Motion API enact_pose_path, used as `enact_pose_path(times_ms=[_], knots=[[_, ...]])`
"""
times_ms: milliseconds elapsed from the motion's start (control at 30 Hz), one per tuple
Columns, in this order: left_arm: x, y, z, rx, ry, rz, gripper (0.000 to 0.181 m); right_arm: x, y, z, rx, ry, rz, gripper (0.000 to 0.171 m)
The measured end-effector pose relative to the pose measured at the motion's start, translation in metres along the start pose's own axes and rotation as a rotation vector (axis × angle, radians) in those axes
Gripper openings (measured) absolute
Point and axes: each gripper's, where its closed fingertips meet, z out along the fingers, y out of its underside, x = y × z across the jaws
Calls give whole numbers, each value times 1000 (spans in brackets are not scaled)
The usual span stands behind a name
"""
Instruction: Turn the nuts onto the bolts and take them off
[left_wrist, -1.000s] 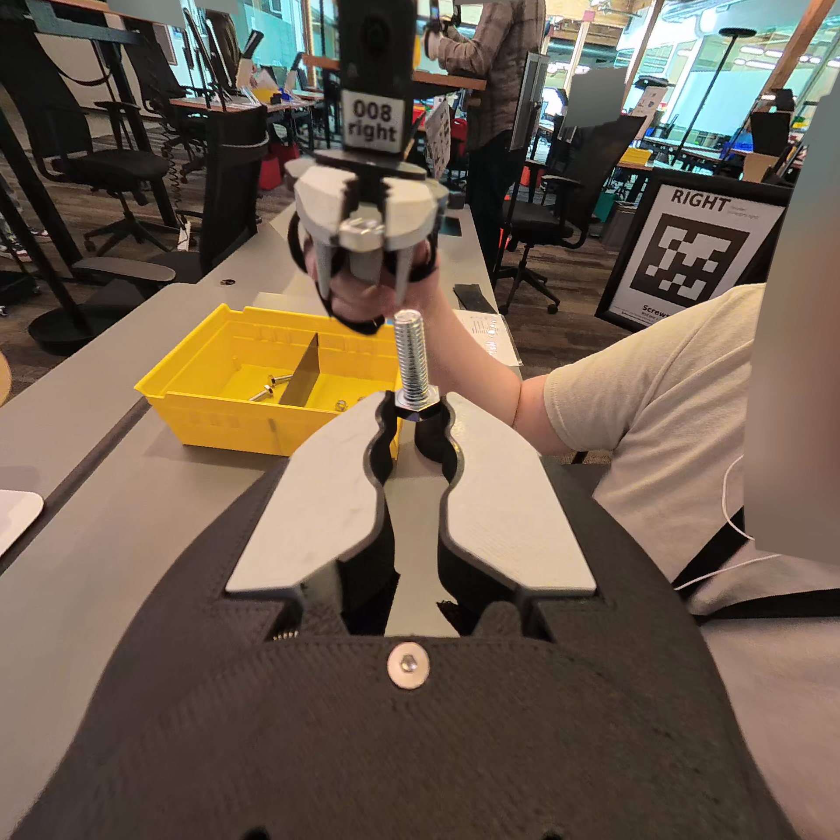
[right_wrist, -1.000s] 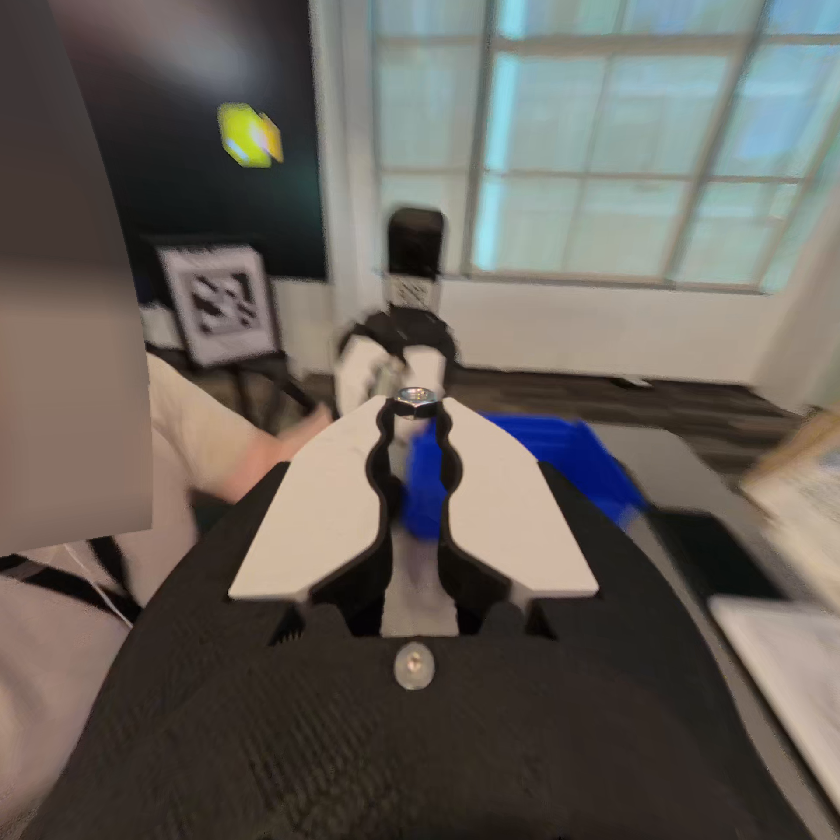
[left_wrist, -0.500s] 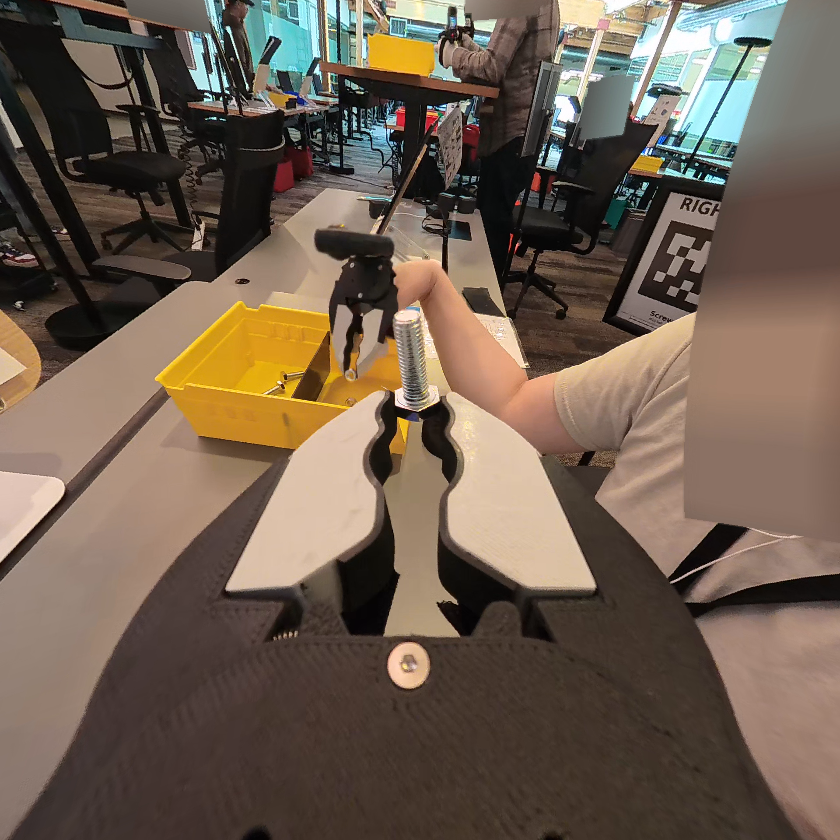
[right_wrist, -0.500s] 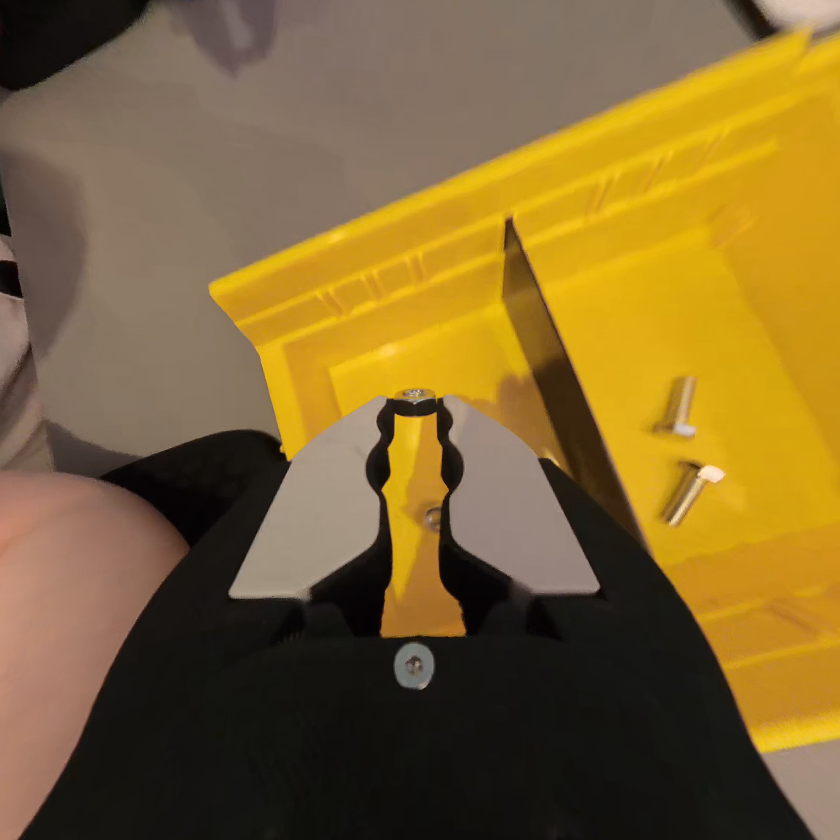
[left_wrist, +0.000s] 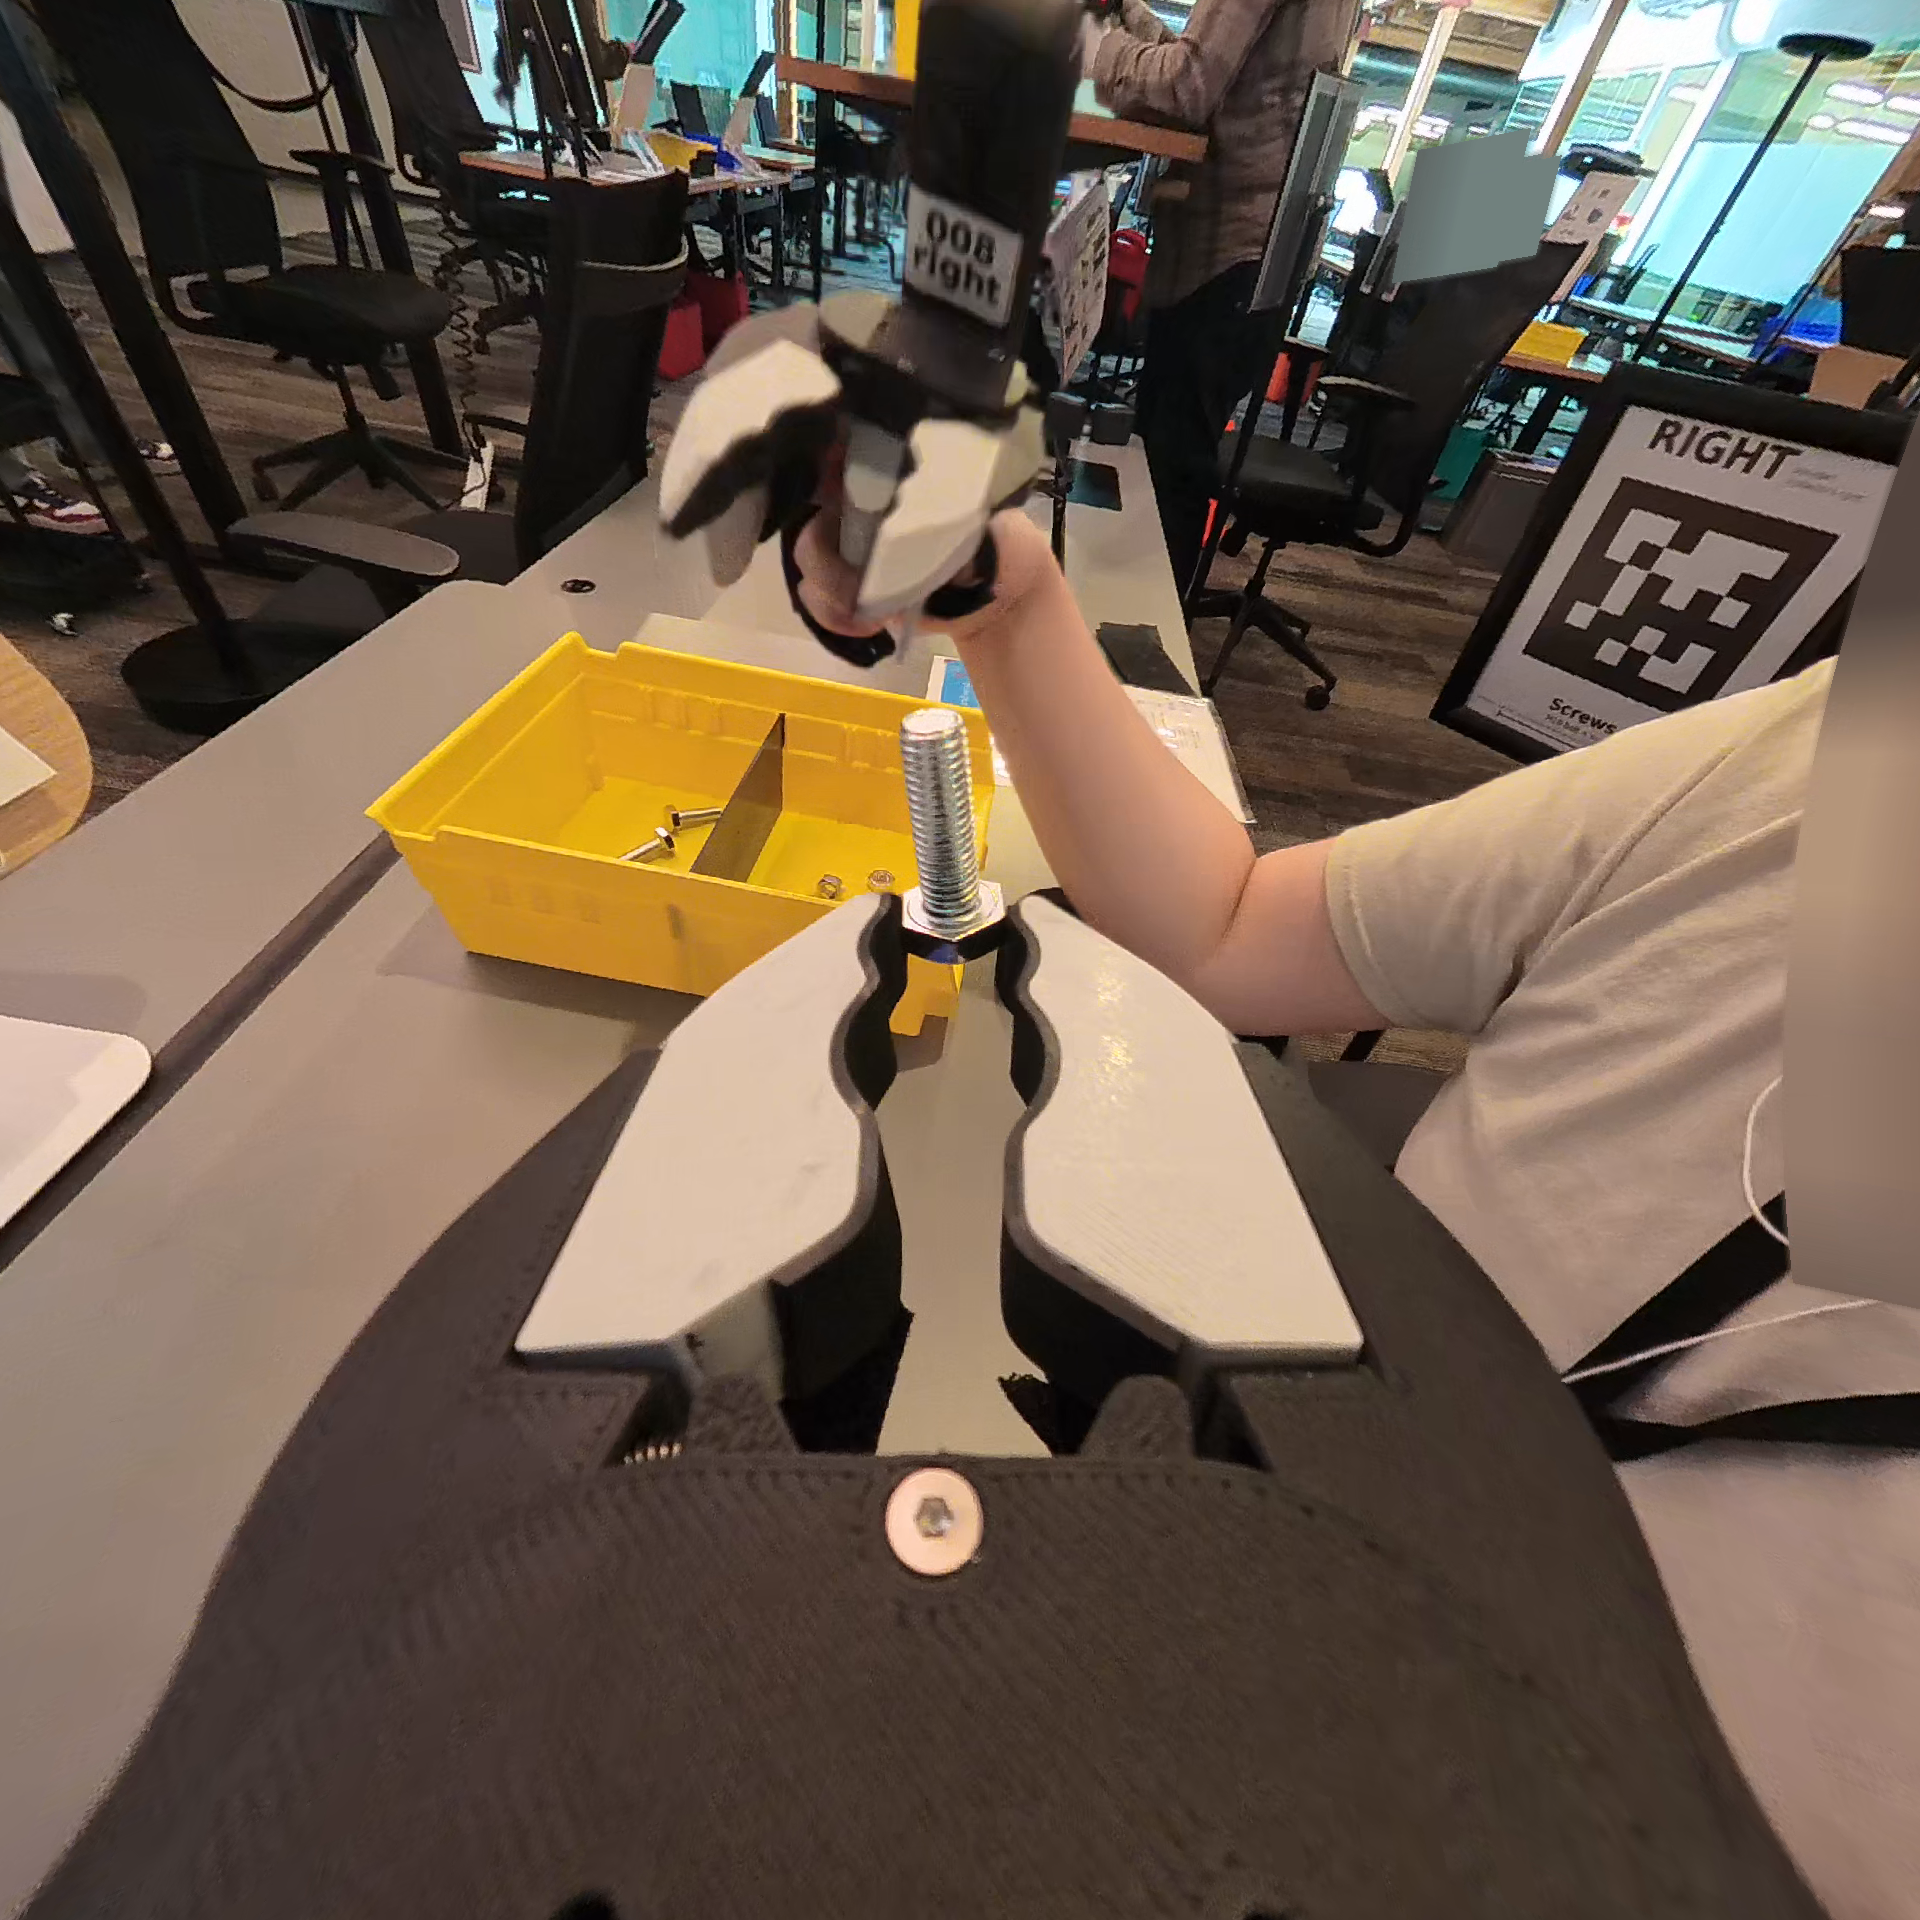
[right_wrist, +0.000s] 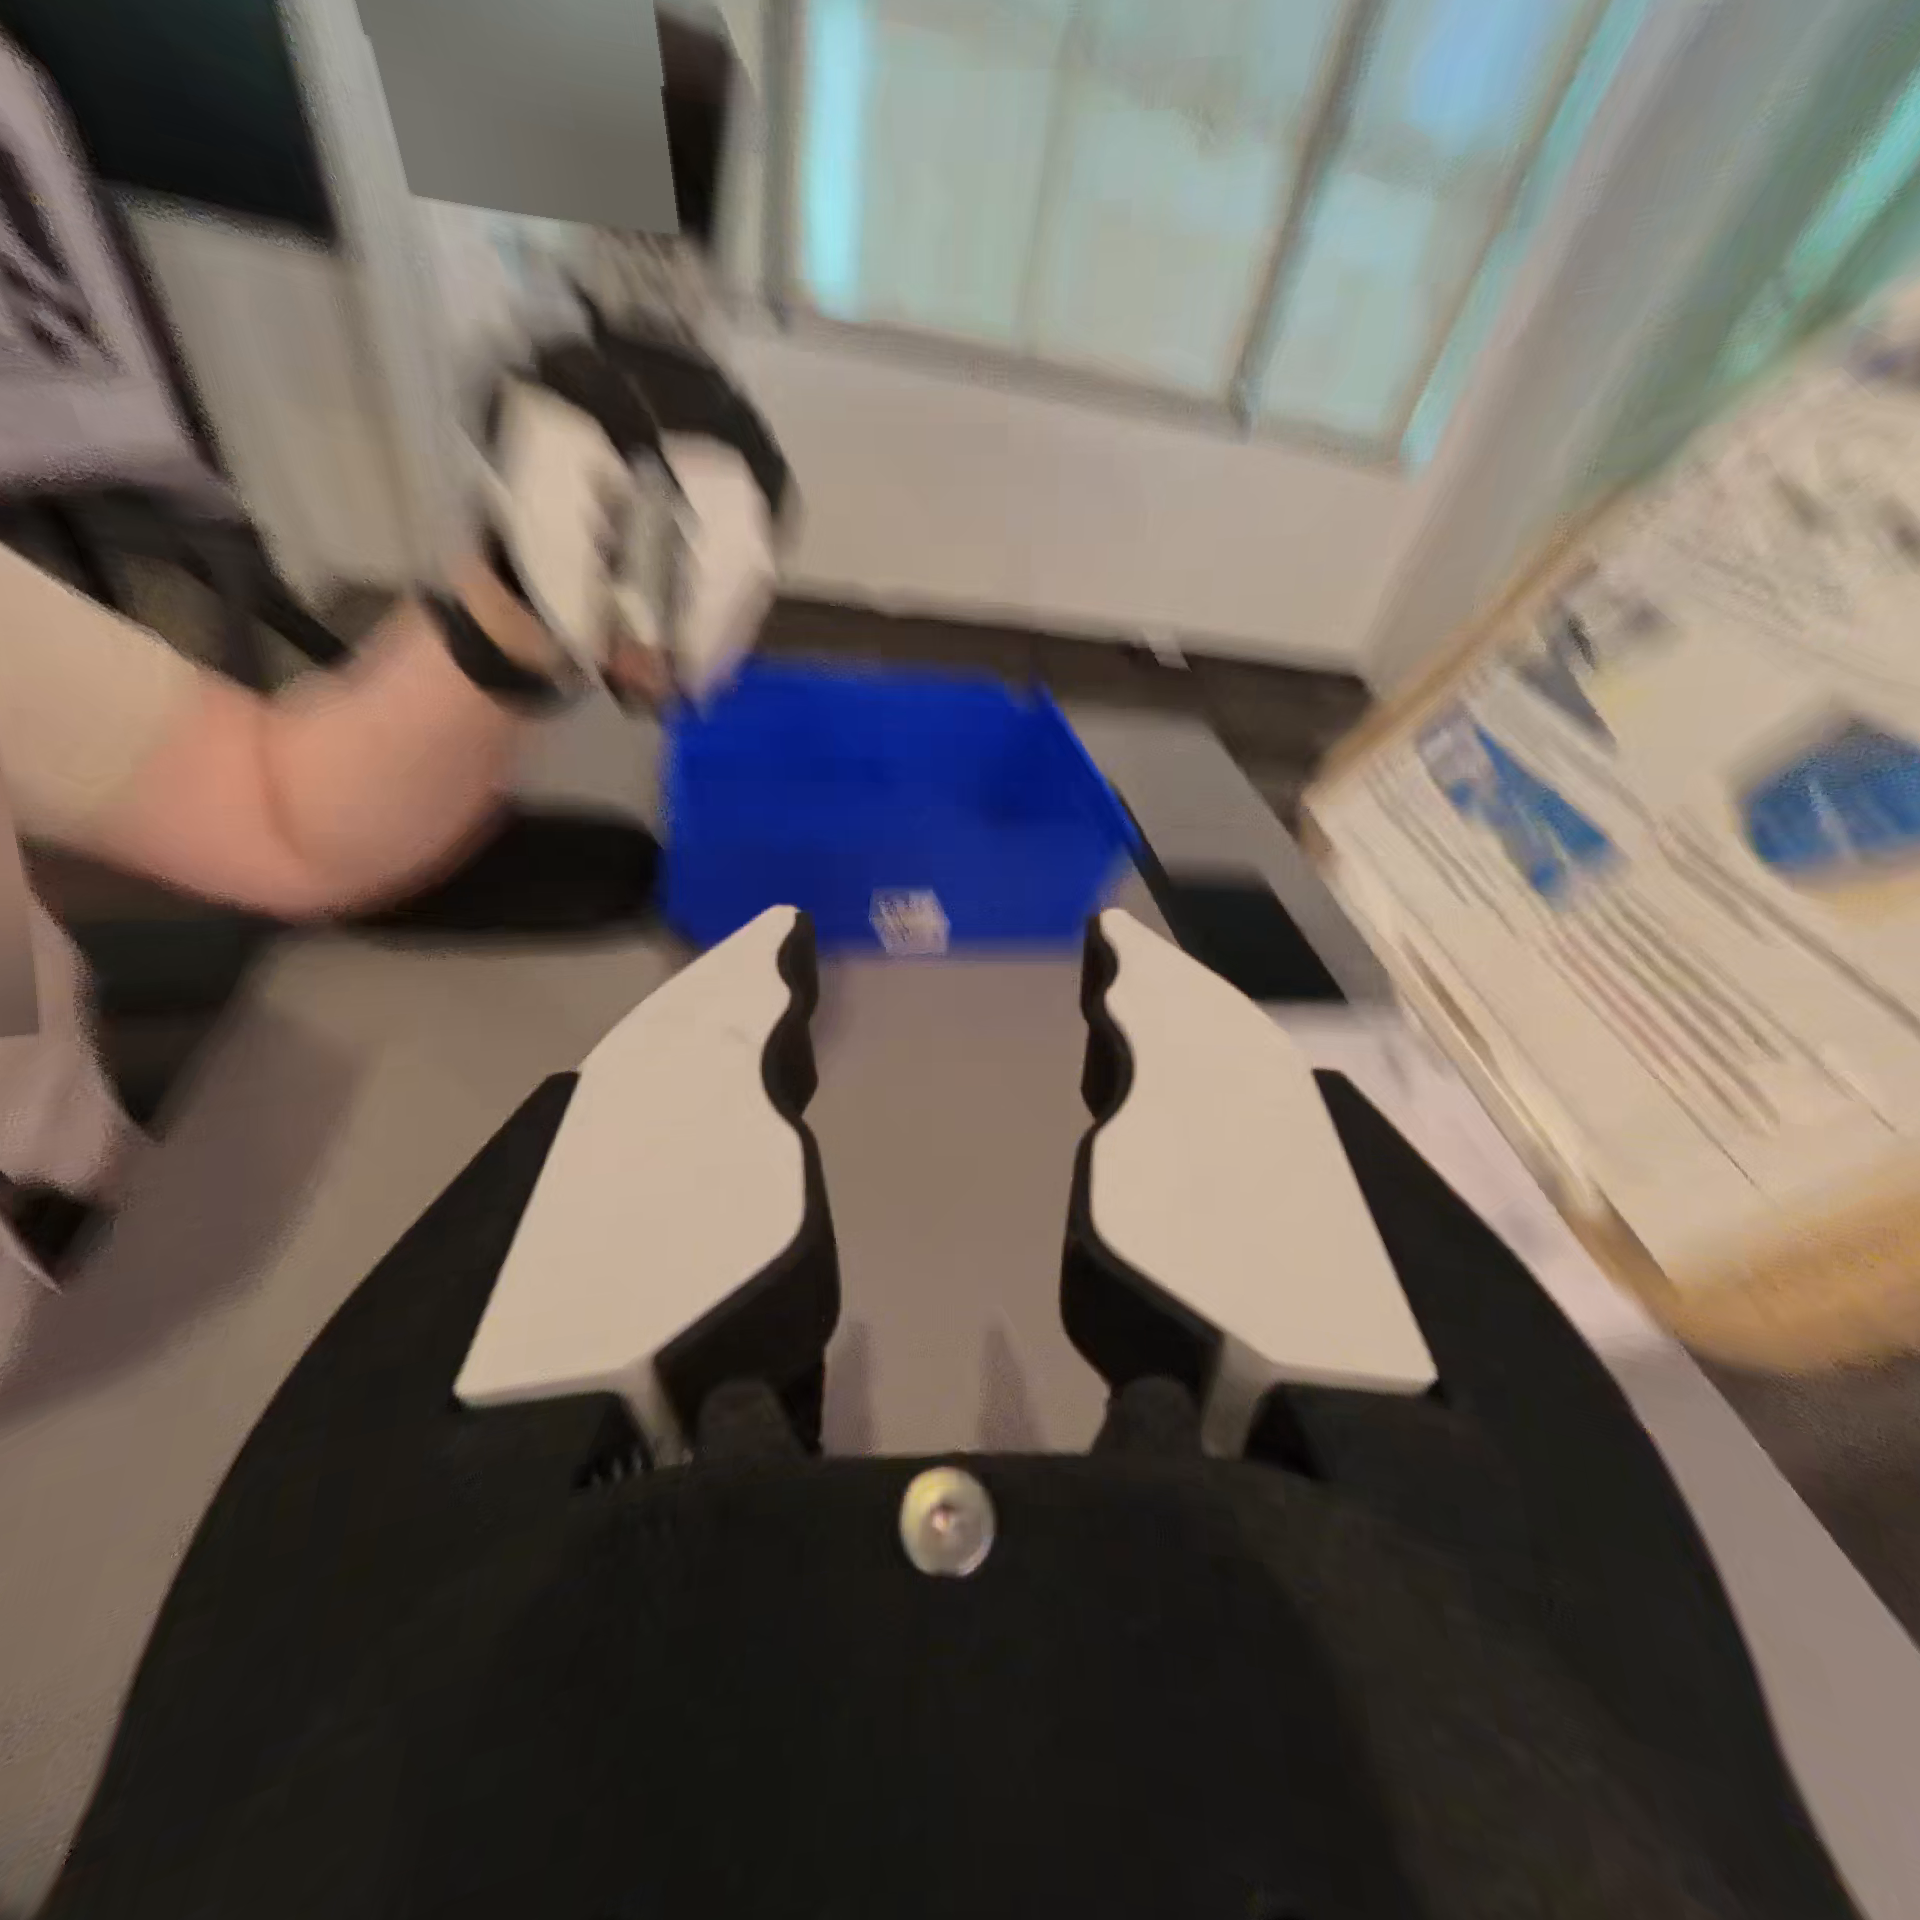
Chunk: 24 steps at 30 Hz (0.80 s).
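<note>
The left gripper (left_wrist: 943, 914) has its jaws clenched on the upright bolt (left_wrist: 940, 821), bare of any nut. The right gripper (right_wrist: 940, 935) jaws are released, empty; threading is not started.

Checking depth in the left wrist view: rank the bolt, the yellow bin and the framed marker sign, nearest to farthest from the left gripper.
1. Bolt: upright, clamped at the left gripper tips.
2. Yellow bin: just beyond, slightly left.
3. Framed marker sign: far right, on the floor.
</note>
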Motion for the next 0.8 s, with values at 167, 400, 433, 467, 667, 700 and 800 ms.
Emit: enact_pose_path(times_ms=[167,400,433,467,667,700,800], knots=[[-4,1,0,7,-10,-12,18,-48,-35,76,142,-273,247,44],[-9,4,0,3,-16,-47,19,-56,-26,100,118,-332,297,11],[-10,4,-2,6,-7,-67,27,-44,-25,95,116,-273,285,11],[-10,3,-4,12,-2,-89,33,-27,-23,85,110,-194,266,11],[-18,2,-22,21,-44,-111,32,132,120,-62,-497,692,218,11],[-19,3,-23,10,-51,-108,32,143,156,-93,-680,783,243,11],[-25,9,-25,-26,-82,-109,32,143,237,-146,-1065,817,324,11]])
